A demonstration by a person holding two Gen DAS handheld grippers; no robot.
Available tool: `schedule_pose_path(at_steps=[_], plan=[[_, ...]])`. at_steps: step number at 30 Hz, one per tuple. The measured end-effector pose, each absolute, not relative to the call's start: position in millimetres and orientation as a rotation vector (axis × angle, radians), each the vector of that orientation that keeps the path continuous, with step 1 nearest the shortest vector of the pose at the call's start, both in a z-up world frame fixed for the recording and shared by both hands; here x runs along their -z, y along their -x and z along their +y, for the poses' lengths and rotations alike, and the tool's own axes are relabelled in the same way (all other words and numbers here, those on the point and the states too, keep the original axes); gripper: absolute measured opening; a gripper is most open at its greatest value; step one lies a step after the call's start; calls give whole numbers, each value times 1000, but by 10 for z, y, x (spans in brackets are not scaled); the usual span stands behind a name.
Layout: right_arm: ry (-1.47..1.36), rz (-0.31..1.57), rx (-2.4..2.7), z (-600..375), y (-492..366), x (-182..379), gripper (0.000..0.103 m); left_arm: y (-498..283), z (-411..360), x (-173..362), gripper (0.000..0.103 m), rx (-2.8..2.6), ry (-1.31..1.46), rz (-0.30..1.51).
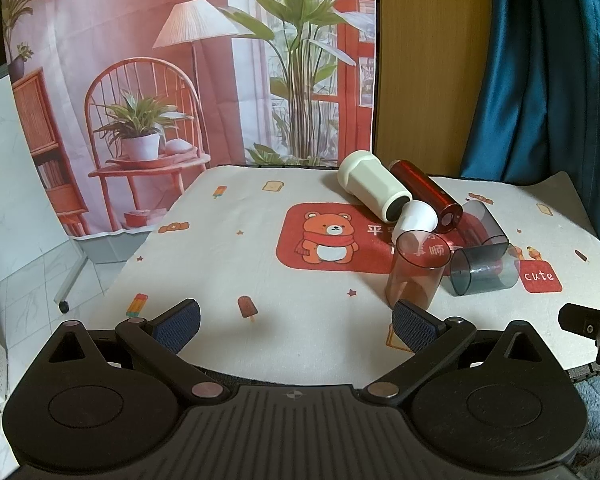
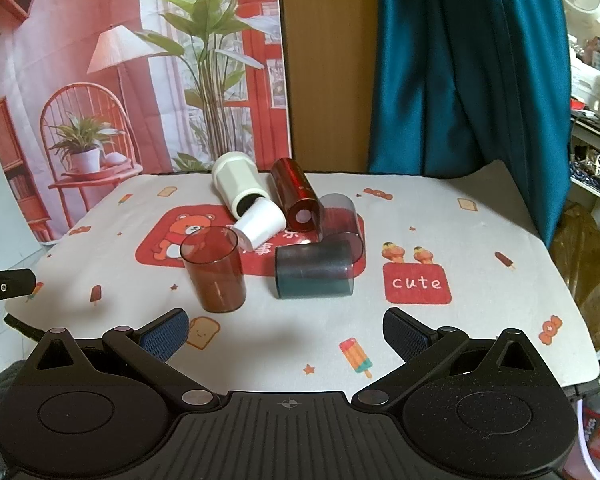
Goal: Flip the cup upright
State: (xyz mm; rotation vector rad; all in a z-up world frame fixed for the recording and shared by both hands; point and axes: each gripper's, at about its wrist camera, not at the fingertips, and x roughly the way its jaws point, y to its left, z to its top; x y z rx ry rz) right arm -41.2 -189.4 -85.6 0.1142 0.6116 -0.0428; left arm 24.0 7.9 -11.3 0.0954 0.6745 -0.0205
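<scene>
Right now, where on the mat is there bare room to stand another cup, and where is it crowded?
Free: the near strip between the right gripper and the brown cup, and the far right of the mat past the cute patch. Crowded: the centre, where the grey cup, white cup and red cylinder cluster.

The table wears a matt printed cloth, and on it the upright brown cup and the two lying grey cups look like smooth see-through tinted plastic, beside a matt white paper-like cup, a matt cream plastic tumbler and a glossy, metallic-looking red tumbler. Each gripper, left and right, has matt black plastic arms with finely textured dark-blue pads and a ribbed matt body. Behind hang a creased printed fabric backdrop, a smooth wood-grain panel and a softly sheened teal curtain.
</scene>
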Motion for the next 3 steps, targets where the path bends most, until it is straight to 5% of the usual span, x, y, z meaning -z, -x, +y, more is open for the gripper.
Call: schedule_pose_path(at_steps=[3], plan=[[-115,612,43,-1894,412,857,103,-239,74,128,103,21,-96,672]])
